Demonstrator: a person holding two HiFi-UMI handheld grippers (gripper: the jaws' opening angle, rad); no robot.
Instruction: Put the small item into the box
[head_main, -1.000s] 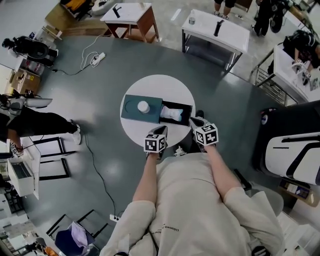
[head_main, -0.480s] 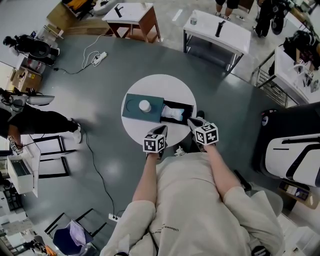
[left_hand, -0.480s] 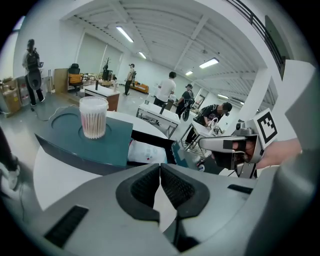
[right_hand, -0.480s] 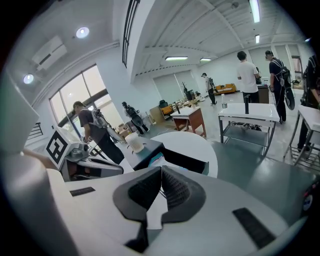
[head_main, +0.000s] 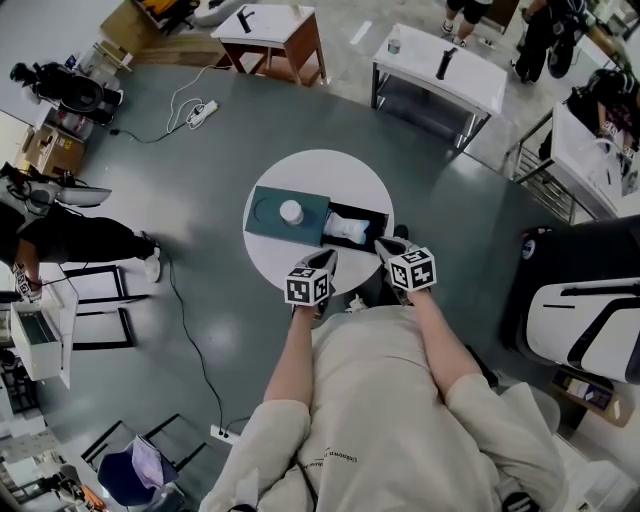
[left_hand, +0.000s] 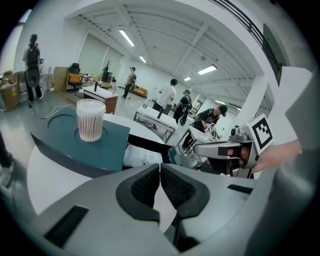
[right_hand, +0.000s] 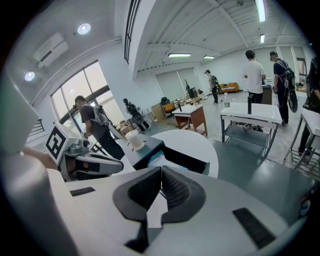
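Observation:
A dark teal box (head_main: 265, 225) lies on the round white table (head_main: 320, 170), its cover slid left so the right part is open. A small clear jar of cotton swabs (head_main: 291, 212) stands on the cover (left_hand: 65, 140). A white packet (head_main: 348, 230) lies in the open part (right_hand: 185, 159). My left gripper (head_main: 325, 262) hovers at the table's near edge, shut and empty (left_hand: 160, 172). My right gripper (head_main: 385, 245) sits just right of the box's open end, shut with nothing between its pads (right_hand: 161, 175). The jar (right_hand: 134, 139) stands beyond both.
Two tables stand beyond the round one, a white one (head_main: 440, 70) and a wooden one (head_main: 275, 30). A person (head_main: 70, 240) stands at the left. A cable (head_main: 190, 330) runs across the grey floor. A black-and-white case (head_main: 585, 320) is at the right.

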